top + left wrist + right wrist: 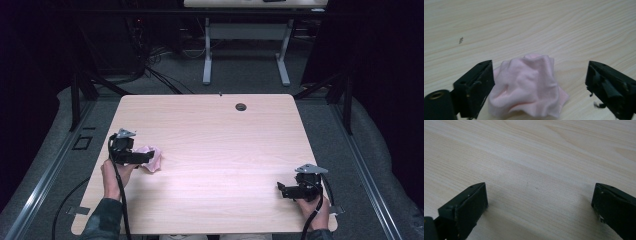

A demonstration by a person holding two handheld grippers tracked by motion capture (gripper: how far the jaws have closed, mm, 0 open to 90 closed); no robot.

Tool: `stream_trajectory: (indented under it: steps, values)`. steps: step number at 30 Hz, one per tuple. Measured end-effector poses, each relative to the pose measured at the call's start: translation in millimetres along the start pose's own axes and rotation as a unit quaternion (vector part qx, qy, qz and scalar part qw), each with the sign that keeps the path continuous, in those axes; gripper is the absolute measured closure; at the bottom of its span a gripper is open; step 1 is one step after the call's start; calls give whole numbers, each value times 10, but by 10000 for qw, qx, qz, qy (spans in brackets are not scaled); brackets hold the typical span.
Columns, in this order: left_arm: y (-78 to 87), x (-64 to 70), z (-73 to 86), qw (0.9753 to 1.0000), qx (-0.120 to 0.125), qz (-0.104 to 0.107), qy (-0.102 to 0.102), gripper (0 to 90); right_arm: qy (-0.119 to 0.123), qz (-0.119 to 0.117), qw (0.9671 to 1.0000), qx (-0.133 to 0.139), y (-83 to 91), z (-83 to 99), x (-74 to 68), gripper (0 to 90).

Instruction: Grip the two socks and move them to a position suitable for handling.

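Note:
A crumpled pink cloth [151,157] lies on the wooden table [215,140] at its left side. My left gripper [148,158] sits right at the cloth, held by a hand. In the left gripper view the pink cloth [529,87] bunches up between the two jaws, and the left gripper [539,87] stands open around it, its jaws apart from the fabric on the right side. My right gripper [281,188] rests near the table's front right corner. In the right gripper view the right gripper [539,206] is open over bare wood, nothing between its jaws.
A dark cable grommet [241,106] is set in the table near the far edge. Black cables trail from both grippers off the front edge. Another table's white legs [207,55] stand beyond, on grey carpet.

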State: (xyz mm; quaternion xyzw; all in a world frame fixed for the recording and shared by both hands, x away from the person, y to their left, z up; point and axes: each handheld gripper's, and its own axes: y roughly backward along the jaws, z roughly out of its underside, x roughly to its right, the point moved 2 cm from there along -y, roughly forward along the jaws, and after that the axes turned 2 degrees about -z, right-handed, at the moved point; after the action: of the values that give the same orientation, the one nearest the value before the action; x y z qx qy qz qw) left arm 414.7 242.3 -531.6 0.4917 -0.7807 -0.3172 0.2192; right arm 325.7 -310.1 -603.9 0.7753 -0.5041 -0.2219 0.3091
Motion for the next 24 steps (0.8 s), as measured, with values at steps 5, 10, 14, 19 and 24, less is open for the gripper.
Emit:
stream_trajectory:
  steps: [5, 10, 14, 19, 24]
  values:
    - [-195, -8, -21, 9995, -301, -11, 12, 182, 9, -8, 10000, -9, 2, 0, 1, 0]
    - [-331, -59, 52, 9982, -567, 34, 180, 365, 8, -9, 10000, -6, 1, 0, 1, 0]
    - [-345, -94, 111, 9981, -544, 105, 283, 597, 3, -11, 10000, -4, 0, -1, 3, 0]
    - [-288, -140, 153, 9984, -365, 154, 410, 827, 2, 12, 10000, -3, 0, 0, 3, 1]
    - [-162, -134, 142, 9993, -82, 61, 357, 858, 6, 7, 10000, 1, -1, -1, 5, 2]
